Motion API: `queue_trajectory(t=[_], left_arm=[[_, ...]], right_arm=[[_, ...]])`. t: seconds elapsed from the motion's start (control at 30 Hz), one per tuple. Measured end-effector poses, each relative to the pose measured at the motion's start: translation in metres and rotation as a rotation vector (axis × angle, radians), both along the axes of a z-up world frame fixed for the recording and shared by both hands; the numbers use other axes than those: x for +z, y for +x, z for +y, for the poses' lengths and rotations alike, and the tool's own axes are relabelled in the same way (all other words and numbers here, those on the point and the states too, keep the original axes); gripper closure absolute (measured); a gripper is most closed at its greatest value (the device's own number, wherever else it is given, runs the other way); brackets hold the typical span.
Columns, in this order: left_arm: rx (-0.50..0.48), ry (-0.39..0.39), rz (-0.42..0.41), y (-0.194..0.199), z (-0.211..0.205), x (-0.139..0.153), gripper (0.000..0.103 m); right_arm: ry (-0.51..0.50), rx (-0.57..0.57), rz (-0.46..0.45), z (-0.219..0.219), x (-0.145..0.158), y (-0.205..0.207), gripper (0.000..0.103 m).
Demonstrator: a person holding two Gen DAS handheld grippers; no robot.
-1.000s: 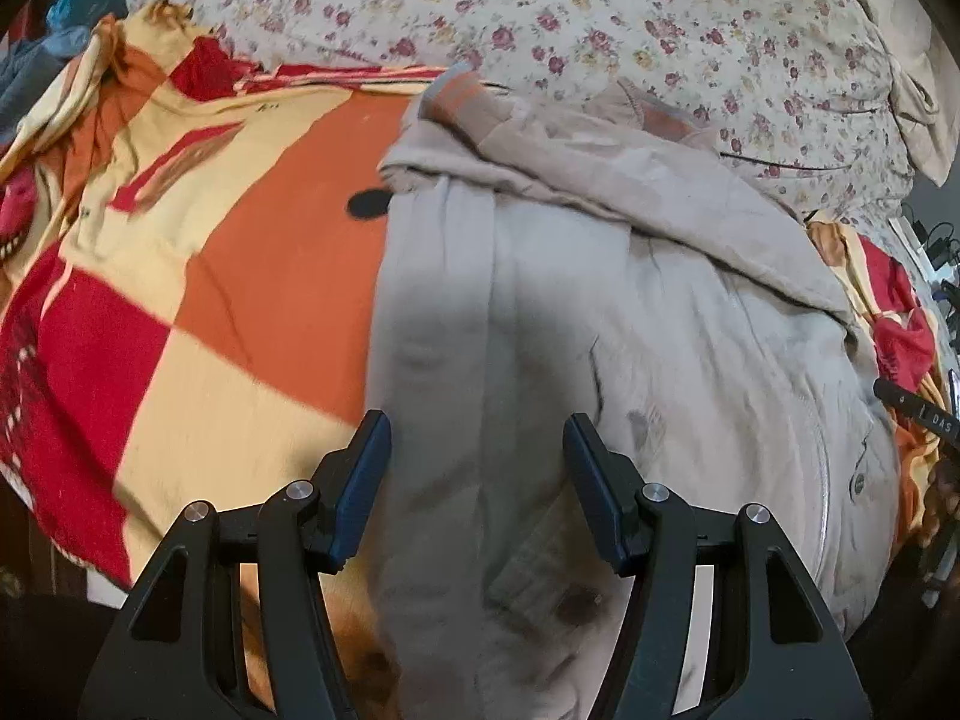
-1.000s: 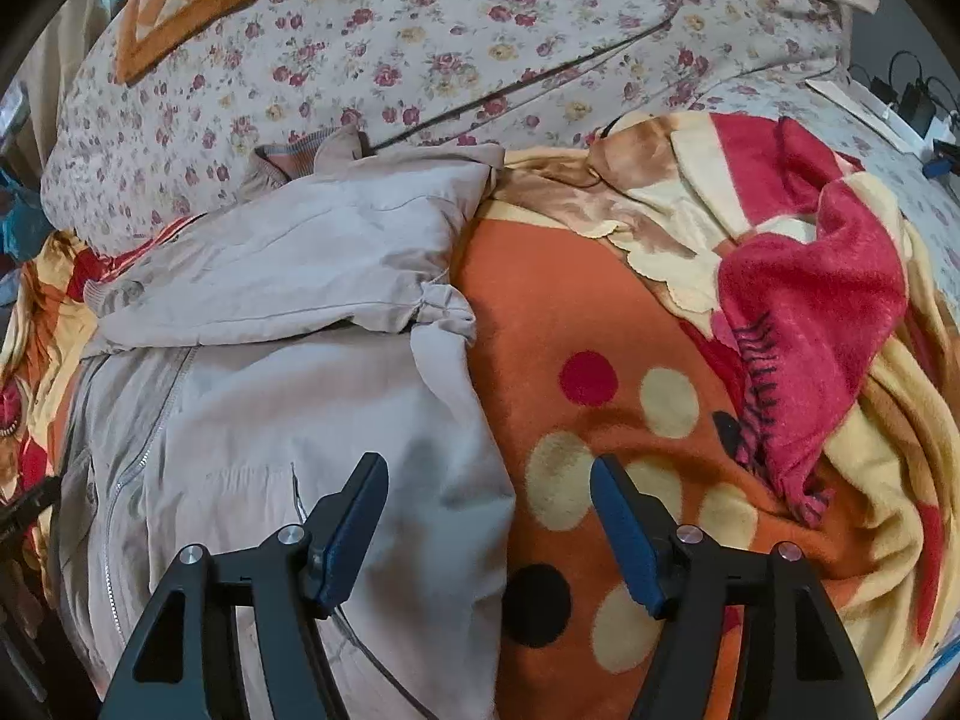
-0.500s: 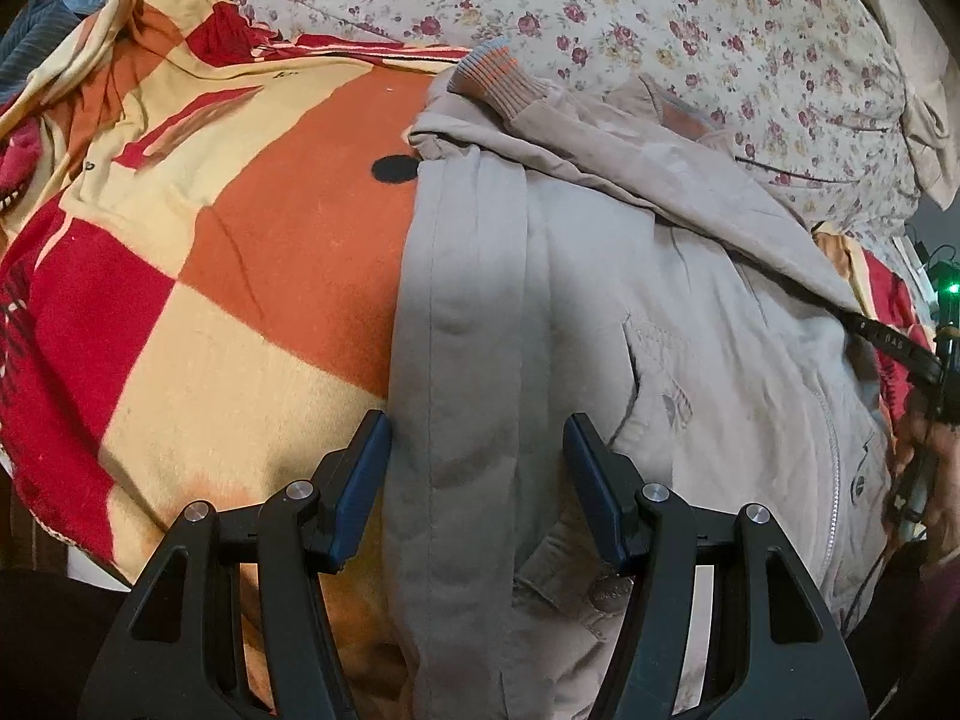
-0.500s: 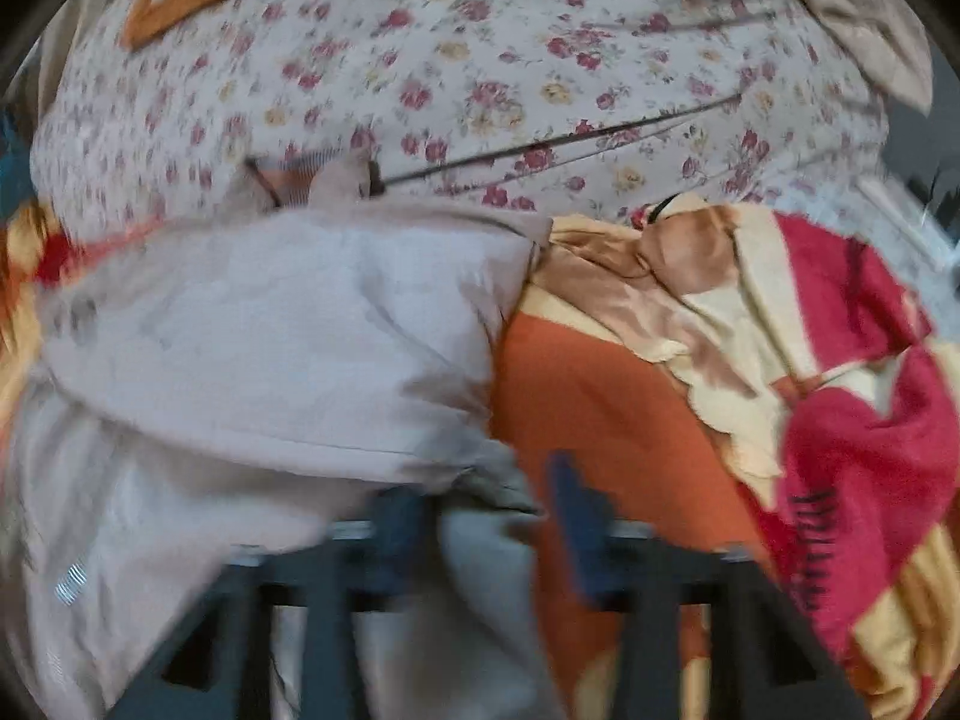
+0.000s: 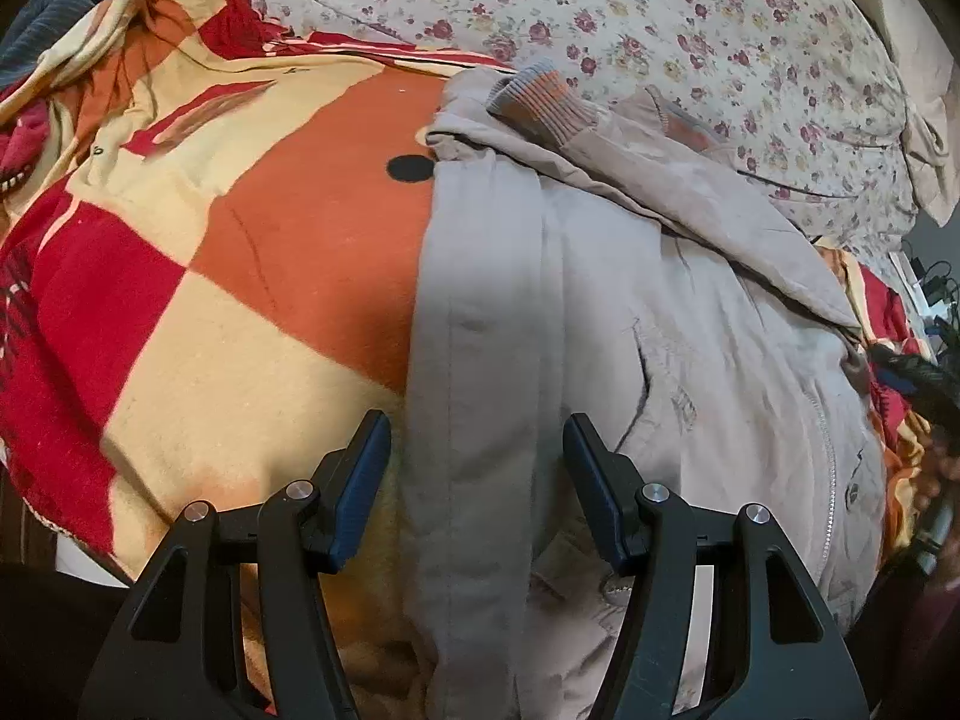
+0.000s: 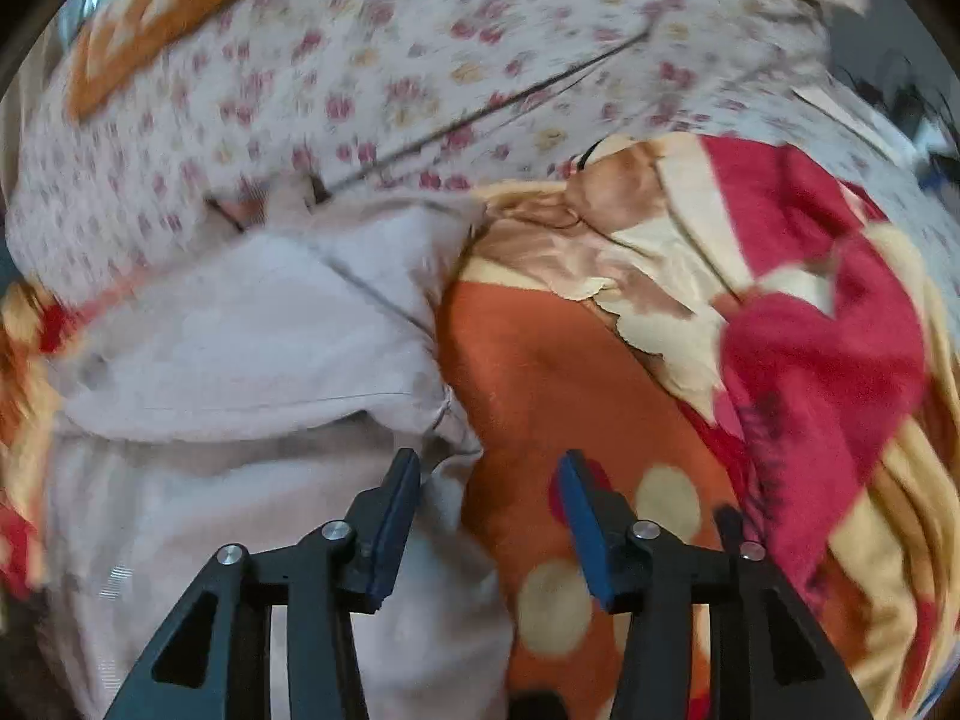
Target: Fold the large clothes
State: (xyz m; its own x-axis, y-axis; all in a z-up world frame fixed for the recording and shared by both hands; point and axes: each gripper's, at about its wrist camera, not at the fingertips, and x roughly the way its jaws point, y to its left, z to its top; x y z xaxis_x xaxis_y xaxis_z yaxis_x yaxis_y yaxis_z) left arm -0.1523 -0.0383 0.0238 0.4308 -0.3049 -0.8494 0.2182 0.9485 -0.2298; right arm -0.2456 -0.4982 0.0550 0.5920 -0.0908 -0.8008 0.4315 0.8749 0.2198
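Beige jacket (image 5: 690, 372) lies flat on the orange, red and cream blanket (image 5: 228, 276), which covers the bed. One sleeve (image 5: 678, 180) is folded across the jacket's upper part, its ribbed cuff (image 5: 540, 102) at the jacket's left edge, near a black dot on the blanket. Floral sheet (image 5: 630, 18) lies beyond the jacket.

Left tool (image 5: 477, 450) is spread open, fingers straddling the jacket's folded left side strip, not clamped on it; whether they touch the cloth is unclear. Zipper (image 5: 828, 456) runs down the jacket's right part.

Right tool (image 6: 489, 492) is also open, holding nothing, over the jacket's (image 6: 252, 420) right edge where it meets the blanket (image 6: 600, 396); left finger over the jacket, right finger over the blanket's dotted area. Right view is motion-blurred.
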Motion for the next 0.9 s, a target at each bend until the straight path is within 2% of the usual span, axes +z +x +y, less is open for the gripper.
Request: queue_trajectory(t=[0.1,0.27,0.37,0.47,0.53,0.6,0.67,0.73,0.87,0.9], left_arm=[[-0.001,0.021,-0.006,-0.002,-0.003,0.000,0.043],[-0.005,0.045,-0.015,-0.006,-0.006,-0.001,0.043],[-0.013,0.056,-0.020,-0.007,-0.007,-0.002,0.043],[-0.019,0.059,-0.024,-0.007,-0.007,-0.002,0.043],[-0.023,0.060,-0.024,-0.007,-0.007,-0.003,0.043],[-0.025,0.061,-0.025,-0.007,-0.007,-0.003,0.043],[-0.029,0.056,-0.016,-0.008,-0.005,-0.002,0.043],[-0.038,0.027,0.004,-0.011,-0.001,0.001,0.043],[-0.057,-0.064,0.090,-0.019,0.018,0.004,0.043],[-0.064,-0.070,0.102,-0.022,0.021,0.004,0.043]], right_arm=[[0.025,0.021,-0.063,0.008,0.014,-0.003,0.057],[-0.017,0.067,-0.058,0.028,0.009,0.033,0.057],[-0.049,0.073,-0.023,0.035,-0.008,0.051,0.057],[-0.073,0.072,0.080,0.034,-0.038,0.062,0.057],[-0.102,0.098,0.105,0.039,-0.048,0.061,0.057],[-0.163,0.136,0.135,0.049,-0.043,0.057,0.057],[-0.158,0.161,0.146,0.053,-0.033,0.048,0.057],[-0.114,0.194,0.120,0.053,-0.018,0.028,0.056],[-0.068,0.238,0.097,0.053,0.004,-0.022,0.032],[-0.059,0.256,0.093,0.054,0.006,-0.038,0.032]])
